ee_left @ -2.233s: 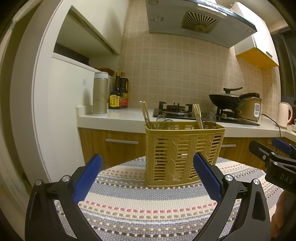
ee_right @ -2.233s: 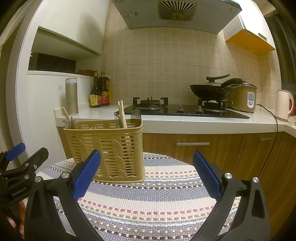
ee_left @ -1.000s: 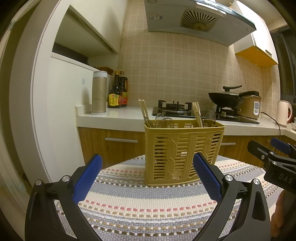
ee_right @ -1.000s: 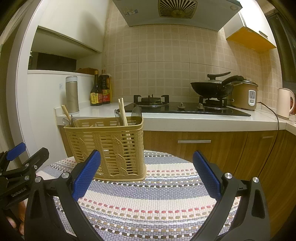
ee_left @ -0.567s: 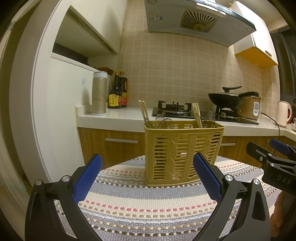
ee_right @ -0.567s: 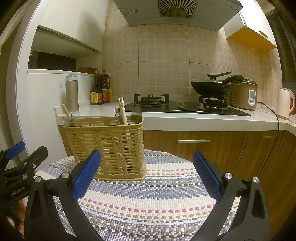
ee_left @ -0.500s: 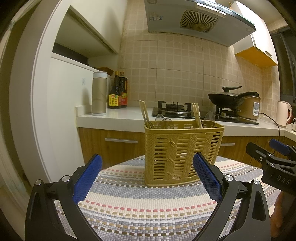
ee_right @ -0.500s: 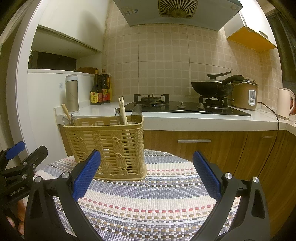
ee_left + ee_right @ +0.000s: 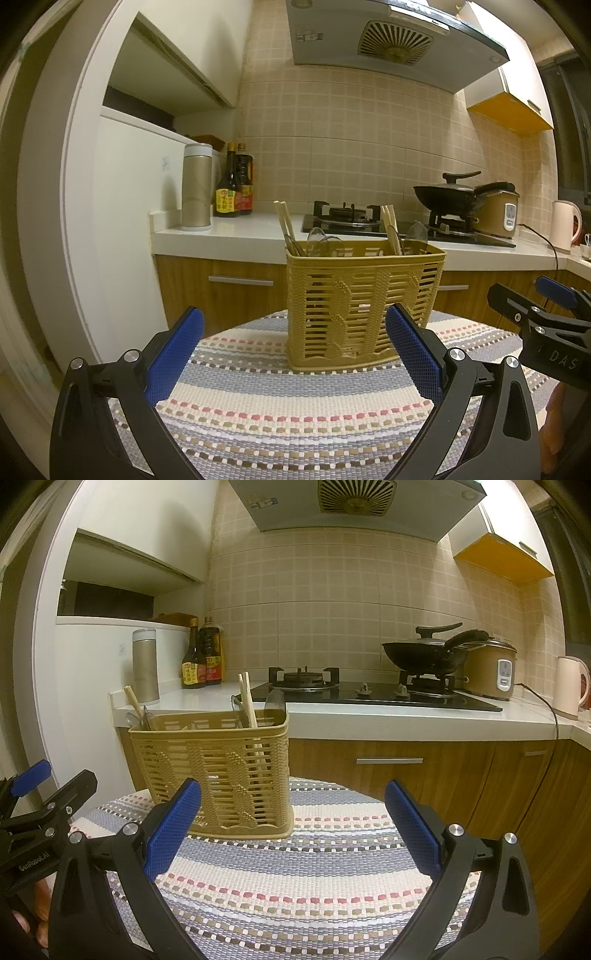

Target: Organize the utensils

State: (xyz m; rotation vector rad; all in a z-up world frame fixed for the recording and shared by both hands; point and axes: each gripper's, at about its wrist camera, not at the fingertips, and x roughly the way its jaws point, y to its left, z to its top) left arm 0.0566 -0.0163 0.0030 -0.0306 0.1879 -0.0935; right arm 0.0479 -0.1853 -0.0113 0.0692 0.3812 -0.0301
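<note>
1. Your left gripper hangs low over the near edge of the surface, which is covered by a striped woven mat. Its blue fingers are spread wide with nothing between them.
2. Your right gripper is in the same condition: fingers apart and empty. It sits beside the left one.
3. The utensil basket stands upright toward the far edge of the surface. It is directly ahead of the left gripper and left of the right gripper's line.
4. The basket is divided so each utensil type stays upright and separate. Chopsticks and clear spoons lean in the left compartment. A second chopstick pair and a spoon lean in the right compartment.
5. No loose utensil shows on the mat, so sorting appears complete or near it. Judge both grippers as parked clear of the basket.
</note>
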